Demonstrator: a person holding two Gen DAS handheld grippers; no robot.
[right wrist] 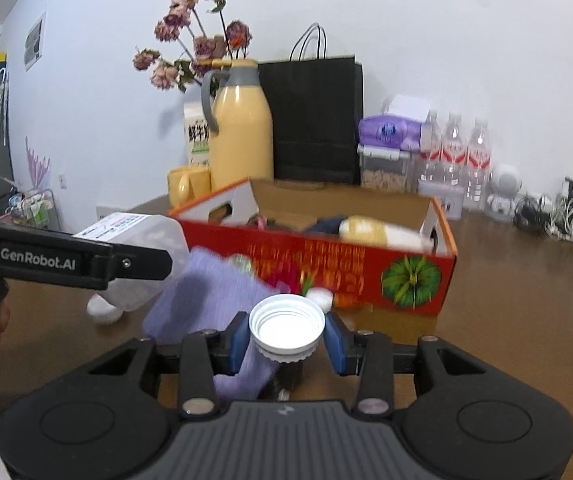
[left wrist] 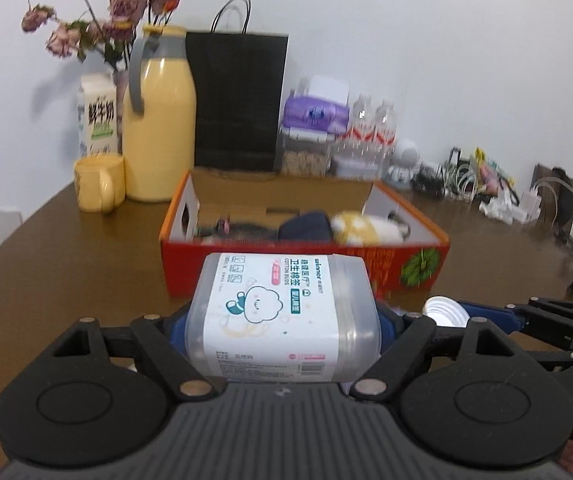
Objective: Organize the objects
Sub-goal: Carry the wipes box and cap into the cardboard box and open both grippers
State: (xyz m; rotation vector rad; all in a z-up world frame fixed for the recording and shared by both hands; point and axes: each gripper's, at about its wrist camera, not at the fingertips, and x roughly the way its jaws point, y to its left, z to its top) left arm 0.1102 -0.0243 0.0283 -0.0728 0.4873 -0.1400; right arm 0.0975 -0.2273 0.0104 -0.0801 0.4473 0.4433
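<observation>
A clear plastic cotton-bud tub [left wrist: 282, 316] with a white label lies sideways between the blue pads of my left gripper [left wrist: 282, 322], which is shut on it above the table. My right gripper [right wrist: 286, 338] is shut on a white screw cap [right wrist: 286, 326], hollow side up. Just ahead of both is a red cardboard box [left wrist: 306, 270] with an open top; in it lie a dark blue item [left wrist: 306, 226] and a yellow-and-white soft thing [left wrist: 360, 226]. In the right wrist view the tub [right wrist: 142, 240] hangs at the left, above a purple cloth [right wrist: 206, 292] on the table.
Along the wall behind the box stand a yellow jug [left wrist: 158, 128], a yellow mug [left wrist: 98, 184], a milk carton [left wrist: 96, 116], a black paper bag [left wrist: 240, 100], a food container [left wrist: 306, 156] and water bottles [right wrist: 454, 156]. Cables and chargers [left wrist: 486, 192] clutter the far right of the brown table [left wrist: 86, 264].
</observation>
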